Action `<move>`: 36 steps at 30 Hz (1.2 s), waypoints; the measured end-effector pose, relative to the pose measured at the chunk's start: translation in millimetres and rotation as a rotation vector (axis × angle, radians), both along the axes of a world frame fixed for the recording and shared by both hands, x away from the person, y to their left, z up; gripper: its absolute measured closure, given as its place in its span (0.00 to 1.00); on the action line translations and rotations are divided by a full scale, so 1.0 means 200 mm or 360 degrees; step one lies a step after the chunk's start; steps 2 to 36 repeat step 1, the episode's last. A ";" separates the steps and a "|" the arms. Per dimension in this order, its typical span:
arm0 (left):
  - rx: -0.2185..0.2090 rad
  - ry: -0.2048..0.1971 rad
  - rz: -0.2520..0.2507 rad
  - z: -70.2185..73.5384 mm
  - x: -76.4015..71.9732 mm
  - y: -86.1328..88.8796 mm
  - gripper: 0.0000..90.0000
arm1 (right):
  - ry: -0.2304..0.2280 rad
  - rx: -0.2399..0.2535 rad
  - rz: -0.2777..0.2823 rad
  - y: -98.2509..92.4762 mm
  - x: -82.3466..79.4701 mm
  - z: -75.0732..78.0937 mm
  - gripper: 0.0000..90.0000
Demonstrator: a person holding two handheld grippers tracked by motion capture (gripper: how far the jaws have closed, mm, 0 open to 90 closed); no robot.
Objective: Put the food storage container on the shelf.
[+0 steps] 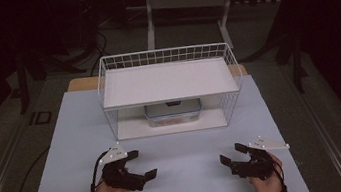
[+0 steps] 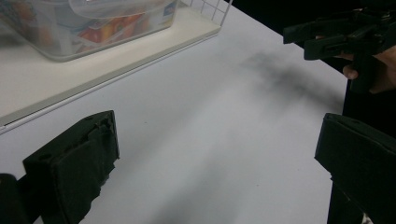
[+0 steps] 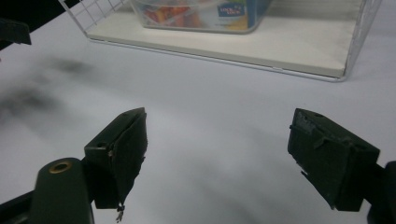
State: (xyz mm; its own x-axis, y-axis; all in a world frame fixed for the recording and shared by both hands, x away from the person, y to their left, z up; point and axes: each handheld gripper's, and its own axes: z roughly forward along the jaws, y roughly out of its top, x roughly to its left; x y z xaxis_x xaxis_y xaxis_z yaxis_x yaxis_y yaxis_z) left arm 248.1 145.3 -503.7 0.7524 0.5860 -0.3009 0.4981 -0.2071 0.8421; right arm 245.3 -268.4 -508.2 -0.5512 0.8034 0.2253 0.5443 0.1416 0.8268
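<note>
- Left claw is held low over the bare desk, jaws spread wide, nothing gripped.
- Right claw is mirrored opposite, likewise spread and empty; both are angled inward, likely a ready pose.
- Clear lidded container is parked on the lower shelf of the white wire rack, under the upper shelf, well apart from both claws.
- Front of rack is left open, so reach-in is probably intended.

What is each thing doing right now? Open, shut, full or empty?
left gripper: open, holding nothing.
right gripper: open, holding nothing.
wire rack: upright, top shelf bare.
plastic box: on the bottom shelf, colourful things inside; I cannot tell if its lid is shut.
</note>
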 end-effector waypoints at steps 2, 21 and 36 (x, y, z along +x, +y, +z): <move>0.0002 -0.0002 -0.0001 0.00 0.00 0.00 0.00 | 0.0006 -0.0003 -0.0001 0.00 0.00 0.00 0.22; 0.0002 -0.0002 -0.0001 0.00 0.00 0.00 0.00 | 0.0006 -0.0003 -0.0001 0.00 0.00 0.00 0.22; 0.0002 -0.0002 -0.0001 0.00 0.00 0.00 0.00 | 0.0006 -0.0003 -0.0001 0.00 0.00 0.00 0.22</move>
